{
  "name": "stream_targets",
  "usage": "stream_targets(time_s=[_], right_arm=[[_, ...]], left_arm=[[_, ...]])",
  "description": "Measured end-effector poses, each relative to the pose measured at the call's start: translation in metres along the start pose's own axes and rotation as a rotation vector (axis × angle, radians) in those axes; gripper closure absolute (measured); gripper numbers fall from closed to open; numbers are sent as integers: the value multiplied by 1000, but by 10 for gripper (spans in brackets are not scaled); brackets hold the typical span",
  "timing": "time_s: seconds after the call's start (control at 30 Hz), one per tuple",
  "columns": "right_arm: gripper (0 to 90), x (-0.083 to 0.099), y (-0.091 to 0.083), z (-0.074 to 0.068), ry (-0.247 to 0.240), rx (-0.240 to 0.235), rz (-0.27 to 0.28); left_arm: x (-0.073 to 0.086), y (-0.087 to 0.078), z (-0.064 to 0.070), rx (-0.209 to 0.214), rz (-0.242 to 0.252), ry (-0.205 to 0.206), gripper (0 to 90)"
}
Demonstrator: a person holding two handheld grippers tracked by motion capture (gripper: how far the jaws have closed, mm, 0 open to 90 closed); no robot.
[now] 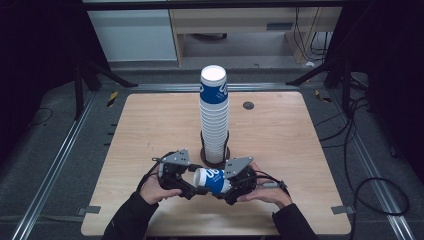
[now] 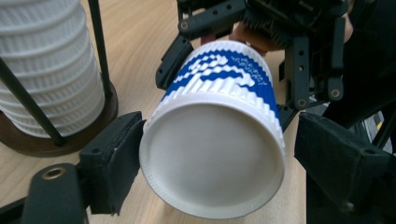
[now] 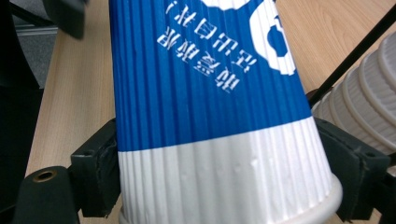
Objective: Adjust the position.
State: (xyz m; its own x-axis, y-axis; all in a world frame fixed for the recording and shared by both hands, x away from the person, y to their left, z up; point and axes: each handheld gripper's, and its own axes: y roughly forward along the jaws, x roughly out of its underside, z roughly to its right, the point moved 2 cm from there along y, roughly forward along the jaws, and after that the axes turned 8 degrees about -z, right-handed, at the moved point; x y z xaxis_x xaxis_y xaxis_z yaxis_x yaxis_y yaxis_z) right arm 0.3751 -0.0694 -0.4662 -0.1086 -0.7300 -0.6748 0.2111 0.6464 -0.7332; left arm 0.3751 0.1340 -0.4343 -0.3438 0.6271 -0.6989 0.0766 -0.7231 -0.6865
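1. a blue and white paper cup point(image 1: 212, 180) lies on its side above the near table point(image 1: 280, 130), long axis running left to right.
2. the right gripper point(image 1: 231, 186) pinches its rim end.
3. the left gripper point(image 1: 192, 189) is spread around its base, one pad touching.
4. a cup stack point(image 1: 214, 117) stands just behind.

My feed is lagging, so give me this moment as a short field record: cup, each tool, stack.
cup: blue and white, lying sideways above the table, between both tools
right tool: shut on cup near its rim
left tool: open, jaws flank cup's base, left pad close
cup stack: upright in holder behind, top cup inverted
table: wood
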Motion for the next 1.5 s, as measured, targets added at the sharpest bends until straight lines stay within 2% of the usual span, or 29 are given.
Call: stream_targets(time_s=[0.23, 0.43, 0.53, 0.7, 0.93, 1.13, 1.27, 1.5], right_arm=[[150, -3, -1, -3, -22, 3, -3], [140, -3, 0, -3, -23, 0, -3], [125, -3, 0, -3, -17, -3, 6], [67, -4, -6, 0, 13, -12, 40], [67, -2, -28, 10, 89, 6, 130], [65, 3, -42, 16, 139, 1, 195], [64, 6, -43, 19, 161, -26, 223], [61, 6, -37, 16, 155, -77, 223]], left_arm=[[1, 1, 1, 6, -17, 5, 249], [1, 0, 1, 10, -12, 11, 260], [1, -1, 0, 11, -8, 13, 262], [2, -5, -3, -12, 2, 8, 263], [5, -20, -11, -47, 72, -12, 262], [6, -33, -15, -55, 185, -7, 262], [5, -35, -13, -40, 234, 4, 262], [2, -30, -8, 19, 249, 25, 262]])
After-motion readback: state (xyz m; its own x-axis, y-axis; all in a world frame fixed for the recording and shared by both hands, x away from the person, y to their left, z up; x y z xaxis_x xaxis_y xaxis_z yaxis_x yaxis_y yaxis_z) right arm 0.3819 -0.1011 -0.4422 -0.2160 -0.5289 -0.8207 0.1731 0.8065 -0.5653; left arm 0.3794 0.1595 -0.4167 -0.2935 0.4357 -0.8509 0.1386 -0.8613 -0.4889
